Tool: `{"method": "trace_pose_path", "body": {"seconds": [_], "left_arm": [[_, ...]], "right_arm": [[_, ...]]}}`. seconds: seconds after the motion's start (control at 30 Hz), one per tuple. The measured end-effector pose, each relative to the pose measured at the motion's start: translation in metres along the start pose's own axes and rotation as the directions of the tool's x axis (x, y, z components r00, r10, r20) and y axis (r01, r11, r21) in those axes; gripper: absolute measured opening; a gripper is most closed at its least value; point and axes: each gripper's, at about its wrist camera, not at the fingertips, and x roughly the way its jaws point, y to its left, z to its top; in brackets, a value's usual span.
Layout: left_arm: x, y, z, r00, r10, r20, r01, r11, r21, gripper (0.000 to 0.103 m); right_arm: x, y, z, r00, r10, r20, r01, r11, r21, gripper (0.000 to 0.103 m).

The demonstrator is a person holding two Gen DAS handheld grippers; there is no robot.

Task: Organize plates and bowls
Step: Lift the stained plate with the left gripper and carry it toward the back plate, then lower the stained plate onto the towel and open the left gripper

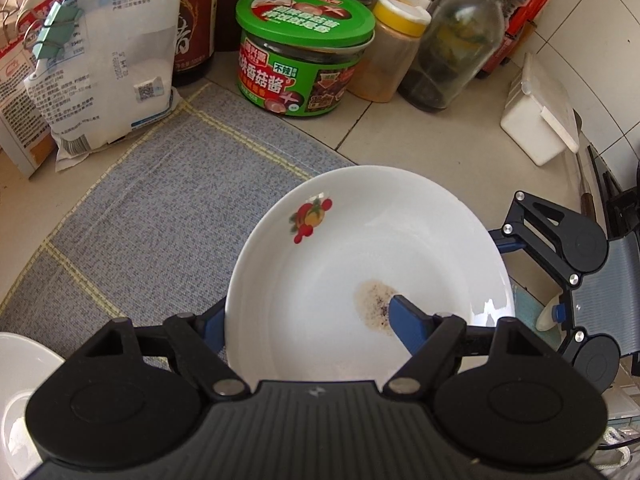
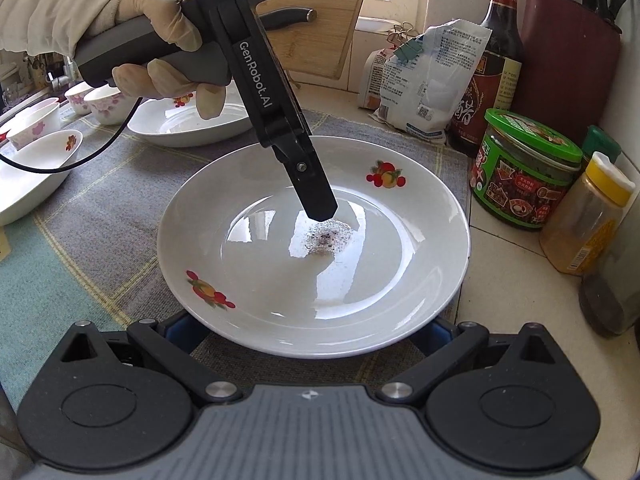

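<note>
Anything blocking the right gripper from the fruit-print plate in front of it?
Nothing visible. The right gripper sits at the near rim of the plate, jaws open. The left gripper has one finger inside the plate, over the residue.

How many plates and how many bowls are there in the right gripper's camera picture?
Plates: 3
Bowls: 3
Total: 6
</note>
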Motion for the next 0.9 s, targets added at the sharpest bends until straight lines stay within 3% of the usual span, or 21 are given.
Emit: {"method": "trace_pose_path", "body": {"seconds": [0.5, 0.9], "left_arm": [[-0.002, -0.005, -0.002, 0.999, 0.028, 0.019, -0.029, 0.999, 0.022, 0.086], [-0.039, -0.019, -0.022, 0.988, 0.099, 0.117, -0.104, 0.994, 0.036, 0.087]], "right_arm": [[-0.003, -0.001, -0.003, 1.000, -0.021, 0.004, 0.021, 1.000, 0.023, 0.103], [-0.017, 0.007, -0.011, 0.998, -0.054, -0.011, 0.055, 0.995, 0.083, 0.103]]}}
